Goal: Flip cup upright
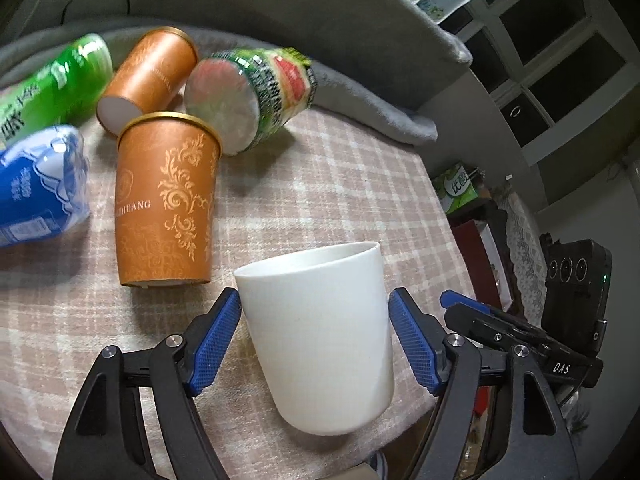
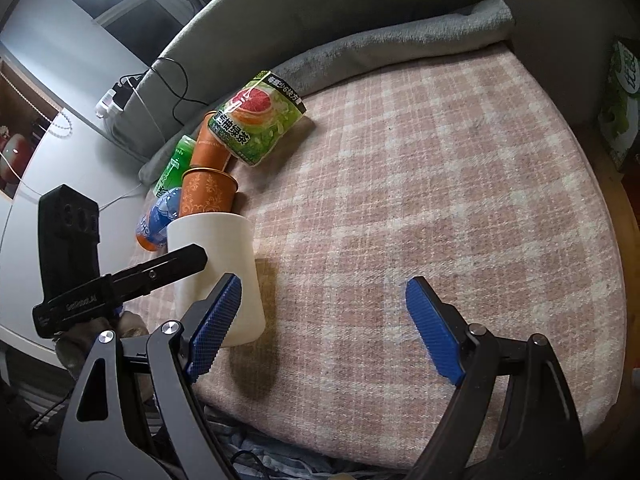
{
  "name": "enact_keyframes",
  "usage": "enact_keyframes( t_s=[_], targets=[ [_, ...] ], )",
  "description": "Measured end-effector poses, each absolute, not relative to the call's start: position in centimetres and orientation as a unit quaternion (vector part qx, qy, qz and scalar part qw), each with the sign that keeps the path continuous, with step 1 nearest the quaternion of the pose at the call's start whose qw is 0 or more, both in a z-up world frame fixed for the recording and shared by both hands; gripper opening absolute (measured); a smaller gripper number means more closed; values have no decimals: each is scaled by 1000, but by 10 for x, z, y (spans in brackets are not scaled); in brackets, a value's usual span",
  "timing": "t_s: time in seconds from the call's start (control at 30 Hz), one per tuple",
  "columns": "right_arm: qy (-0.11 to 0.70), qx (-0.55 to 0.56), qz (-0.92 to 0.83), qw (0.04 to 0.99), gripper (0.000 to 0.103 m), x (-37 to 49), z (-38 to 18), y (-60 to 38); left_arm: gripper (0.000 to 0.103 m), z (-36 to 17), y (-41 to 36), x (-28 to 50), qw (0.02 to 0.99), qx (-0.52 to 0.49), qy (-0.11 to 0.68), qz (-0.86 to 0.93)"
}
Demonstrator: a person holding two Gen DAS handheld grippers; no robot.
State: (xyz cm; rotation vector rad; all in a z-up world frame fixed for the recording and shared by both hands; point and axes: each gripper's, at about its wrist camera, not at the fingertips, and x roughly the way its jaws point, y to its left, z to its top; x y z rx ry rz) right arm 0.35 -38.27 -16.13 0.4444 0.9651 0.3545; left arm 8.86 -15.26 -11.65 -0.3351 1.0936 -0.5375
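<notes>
A plain white cup [image 1: 320, 332] stands upright, mouth up, on the pink plaid cloth near its front edge. My left gripper [image 1: 314, 340] is open, its blue pads on either side of the cup with small gaps to its wall. The cup also shows in the right wrist view [image 2: 218, 268], at the left. My right gripper [image 2: 324, 328] is open and empty over bare cloth to the right of the cup. It shows at the right of the left wrist view [image 1: 480, 312].
An orange patterned cup [image 1: 166, 200] stands mouth up behind the white cup; a second orange cup [image 1: 148, 76] lies on its side. A grapefruit tea bottle [image 1: 256, 92], a green bottle [image 1: 52, 84] and a blue bottle [image 1: 36, 188] lie around them. A grey blanket [image 2: 400, 44] runs along the back.
</notes>
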Motion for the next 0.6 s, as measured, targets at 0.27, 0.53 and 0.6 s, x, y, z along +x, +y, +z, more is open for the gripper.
enact_keyframes(
  t_s=[0.27,0.53,0.6],
  targets=[
    [439,201,157,862,87,-9,-152,-384,76,-105,-163,81,832,-122,480,-248],
    [433,203,146,866,87,-14,-150,-388,76,-101,-169,79,852,-95,456,-238],
    [433,204,144,866,87,-15,-151,-388,76,-99,-170,78,857,-88,450,-236]
  ],
)
